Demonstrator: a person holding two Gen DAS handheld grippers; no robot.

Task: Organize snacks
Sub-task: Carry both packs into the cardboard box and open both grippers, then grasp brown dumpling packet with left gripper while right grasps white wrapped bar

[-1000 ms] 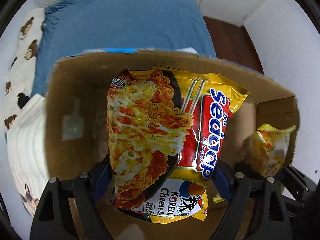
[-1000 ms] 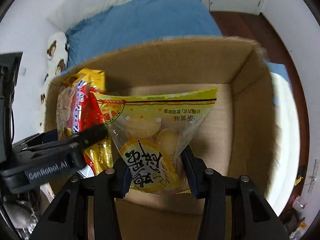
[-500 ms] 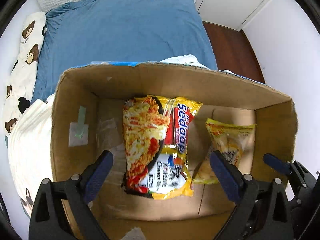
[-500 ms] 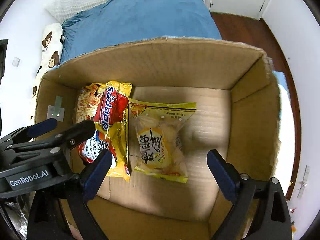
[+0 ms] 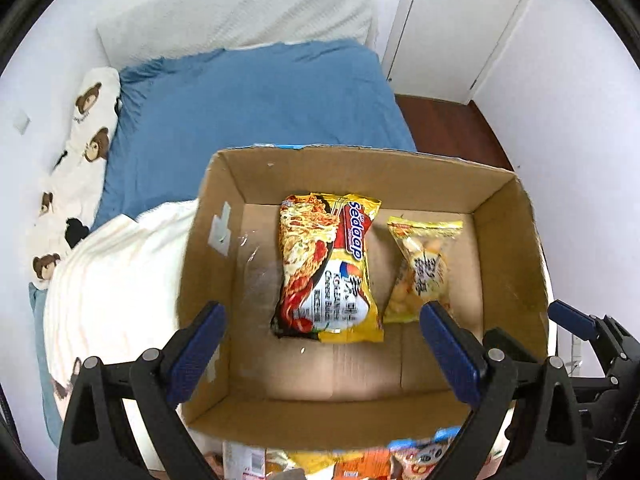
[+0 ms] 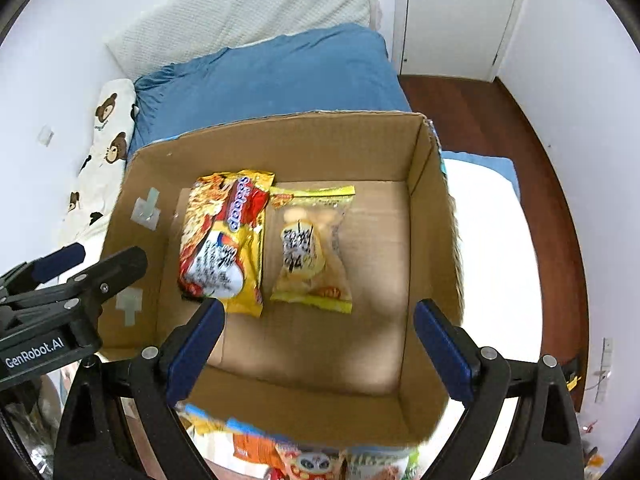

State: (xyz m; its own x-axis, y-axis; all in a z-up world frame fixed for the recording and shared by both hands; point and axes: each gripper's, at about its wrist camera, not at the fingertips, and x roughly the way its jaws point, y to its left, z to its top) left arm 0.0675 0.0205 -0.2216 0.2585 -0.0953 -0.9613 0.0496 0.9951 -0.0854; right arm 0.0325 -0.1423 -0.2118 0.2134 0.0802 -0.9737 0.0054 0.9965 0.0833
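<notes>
A cardboard box (image 5: 508, 216) (image 6: 428, 208) stands open below both grippers. On its floor a red-and-yellow noodle packet (image 5: 326, 268) (image 6: 224, 240) lies flat, and a yellow biscuit bag (image 5: 424, 268) (image 6: 312, 248) lies just right of it. My left gripper (image 5: 324, 340) hangs above the box's near part, open, nothing between its blue pads. My right gripper (image 6: 316, 336) is also open and empty above the box's near edge. The left gripper (image 6: 68, 272) shows again at the right wrist view's left edge.
More snack packets (image 5: 360, 460) (image 6: 304, 460) lie outside the box by its near wall. The box sits on a bed with a blue sheet (image 5: 248, 100), a white blanket (image 5: 112, 272) on the left and a bear-print pillow (image 5: 84, 128). Wooden floor (image 6: 500, 128) and a door (image 5: 452, 20) lie beyond.
Both grippers let go of their packets, opened wide and rose out of the box. The noodle packet and the biscuit bag now lie on the box floor.
</notes>
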